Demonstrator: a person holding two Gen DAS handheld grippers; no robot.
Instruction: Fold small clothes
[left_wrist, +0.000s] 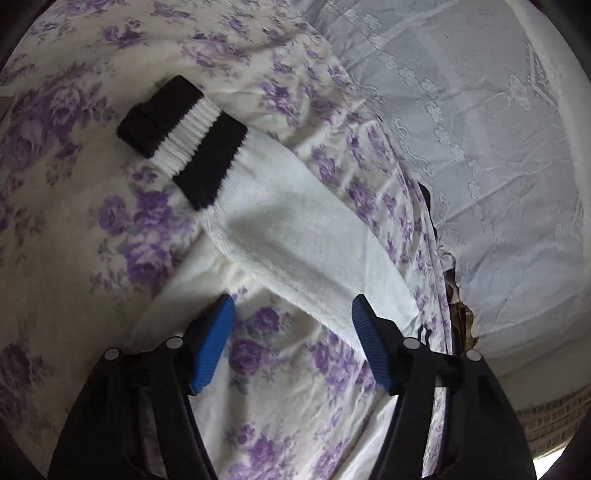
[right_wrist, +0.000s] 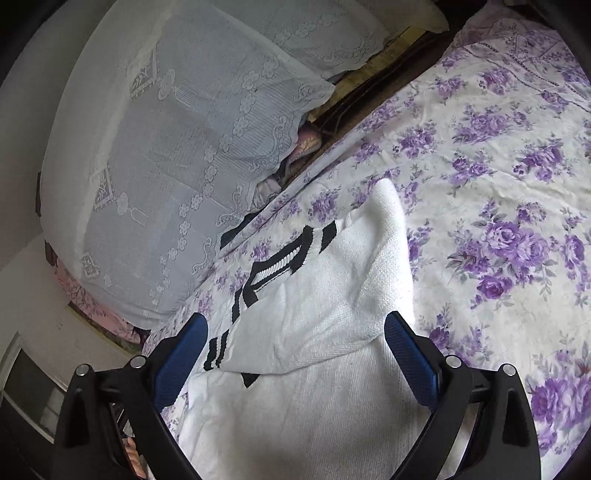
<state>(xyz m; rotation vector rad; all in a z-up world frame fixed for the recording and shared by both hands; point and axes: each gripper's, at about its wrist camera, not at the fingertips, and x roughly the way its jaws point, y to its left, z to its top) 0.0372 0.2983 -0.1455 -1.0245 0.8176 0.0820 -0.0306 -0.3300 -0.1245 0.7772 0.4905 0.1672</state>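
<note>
A white knitted sweater (right_wrist: 314, 387) lies on the purple-flowered bedsheet (right_wrist: 498, 166), with a flap folded over its middle (right_wrist: 369, 266) and black-and-white striped trim (right_wrist: 273, 266) showing at its left edge. My right gripper (right_wrist: 296, 316) hovers over it, open wide, nothing pinched. In the left wrist view a fluffy white sleeve (left_wrist: 295, 240) stretches diagonally, ending in a black-and-white ribbed cuff (left_wrist: 181, 136) at upper left. My left gripper (left_wrist: 292, 301) is open at the sleeve's near end. Its right finger overlaps the sleeve's edge, with mostly bedsheet (left_wrist: 74, 221) between the pads.
A bulky mound draped in pale lace cloth (right_wrist: 177, 166) borders the bed, seen on the right in the left wrist view (left_wrist: 480, 147). A dark gap with wooden edging (right_wrist: 369, 85) runs between it and the bedsheet. Flowered bedsheet spreads wide to the right of the sweater.
</note>
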